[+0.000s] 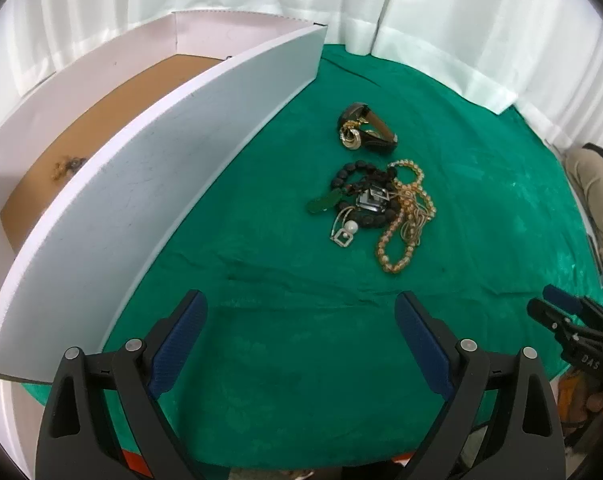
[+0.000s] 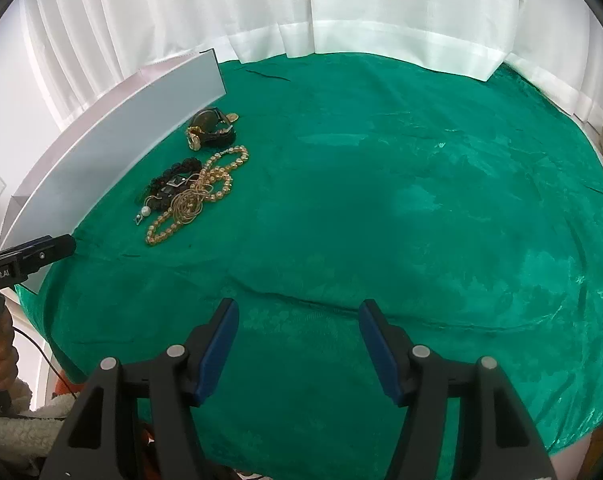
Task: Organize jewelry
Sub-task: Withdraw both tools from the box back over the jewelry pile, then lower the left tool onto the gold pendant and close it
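Observation:
A pile of jewelry (image 1: 375, 206) lies on the green cloth: a gold bead necklace (image 1: 405, 216), black beads, a pearl pendant (image 1: 351, 227) and a green piece. A watch with a brown strap (image 1: 367, 127) lies just behind it. The pile also shows in the right wrist view (image 2: 189, 196), with the watch (image 2: 211, 130) beyond. A white box (image 1: 149, 168) with a brown floor stands left; one small dark piece (image 1: 66, 165) lies inside. My left gripper (image 1: 301, 344) is open and empty, short of the pile. My right gripper (image 2: 297, 340) is open and empty, far right of the pile.
White curtains (image 2: 301, 8) hang behind the table. The green cloth (image 2: 421, 200) is wrinkled. The box's tall white wall (image 2: 113, 140) stands just left of the jewelry. The right gripper shows at the left wrist view's right edge (image 1: 573, 320). A person sits at far right (image 1: 597, 188).

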`<move>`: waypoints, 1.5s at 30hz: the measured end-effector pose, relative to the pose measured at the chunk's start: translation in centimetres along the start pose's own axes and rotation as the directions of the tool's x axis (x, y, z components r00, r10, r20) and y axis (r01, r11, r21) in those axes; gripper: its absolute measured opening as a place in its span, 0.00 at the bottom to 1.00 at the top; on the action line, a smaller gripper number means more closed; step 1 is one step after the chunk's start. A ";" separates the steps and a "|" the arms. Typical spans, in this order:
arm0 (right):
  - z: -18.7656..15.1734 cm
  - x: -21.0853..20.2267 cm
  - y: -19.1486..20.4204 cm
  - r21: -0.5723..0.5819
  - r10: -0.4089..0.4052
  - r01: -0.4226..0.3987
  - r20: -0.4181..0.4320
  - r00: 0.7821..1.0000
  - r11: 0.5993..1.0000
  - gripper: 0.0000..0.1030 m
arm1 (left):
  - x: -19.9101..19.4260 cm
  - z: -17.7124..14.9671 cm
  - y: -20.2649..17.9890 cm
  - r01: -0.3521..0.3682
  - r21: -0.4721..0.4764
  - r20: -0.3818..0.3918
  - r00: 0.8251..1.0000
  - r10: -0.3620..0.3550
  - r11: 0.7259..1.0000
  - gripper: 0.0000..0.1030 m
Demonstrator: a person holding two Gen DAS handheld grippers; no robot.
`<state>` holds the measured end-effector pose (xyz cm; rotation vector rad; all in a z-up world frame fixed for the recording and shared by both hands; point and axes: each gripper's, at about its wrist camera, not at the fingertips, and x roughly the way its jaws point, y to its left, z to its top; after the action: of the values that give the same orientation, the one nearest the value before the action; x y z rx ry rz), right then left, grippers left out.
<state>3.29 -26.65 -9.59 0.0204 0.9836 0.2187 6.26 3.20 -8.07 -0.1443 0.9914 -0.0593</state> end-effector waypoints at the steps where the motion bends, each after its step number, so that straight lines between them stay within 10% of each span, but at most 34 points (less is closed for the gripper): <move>1: 0.0 0.0 -0.1 0.002 0.000 0.000 -0.002 1.000 1.000 0.62 | 0.1 0.0 -0.1 0.002 0.003 -0.001 1.000 -0.002 1.000 0.93; 16: 4.4 0.5 0.4 0.010 0.066 -0.066 0.018 0.998 0.998 0.62 | 0.6 1.0 0.3 0.066 -0.016 0.016 0.998 -0.066 0.998 0.93; 24: 2.0 1.6 0.9 0.040 0.095 -0.094 -0.039 0.995 0.995 0.62 | 5.1 9.1 -2.6 0.277 0.111 0.013 0.960 -0.280 0.955 0.91; 32: 0.6 -0.3 -1.3 0.095 0.079 -0.077 -0.014 0.997 0.992 0.62 | 13.3 13.1 -4.4 0.224 0.210 -0.073 0.974 -0.213 0.952 0.62; 45: 0.0 -0.5 -3.9 0.171 0.069 -0.066 -0.013 0.998 0.983 0.62 | 14.6 13.6 -5.8 0.239 0.320 -0.065 0.971 -0.230 0.917 0.21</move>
<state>3.66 -30.55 -9.63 0.2084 1.0192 0.1966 25.74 -2.89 -12.02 0.0433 0.9728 -0.4456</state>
